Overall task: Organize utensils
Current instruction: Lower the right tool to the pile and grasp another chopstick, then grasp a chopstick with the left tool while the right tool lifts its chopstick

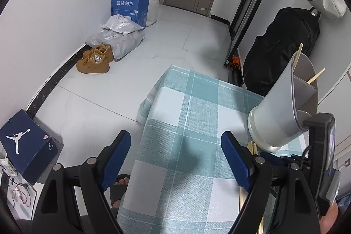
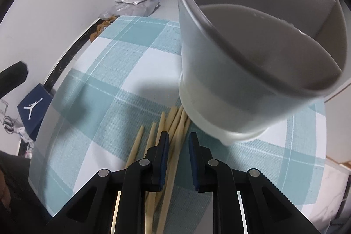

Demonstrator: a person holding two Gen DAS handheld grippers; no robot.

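Loosely fanned, the wooden chopsticks (image 2: 173, 146) lie on the checked tablecloth (image 2: 105, 84) just beside the grey utensil holder (image 2: 241, 71), the right gripper (image 2: 178, 146) hovering over them with jaws narrowly parted, the left gripper (image 1: 175, 159) spread wide, holding nothing.

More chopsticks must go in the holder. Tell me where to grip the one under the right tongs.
Grip the chopstick at mid-shaft, from straight above. It lies flat on the tablecloth, running lengthwise between the right tongs fingers, so they should close across its width.
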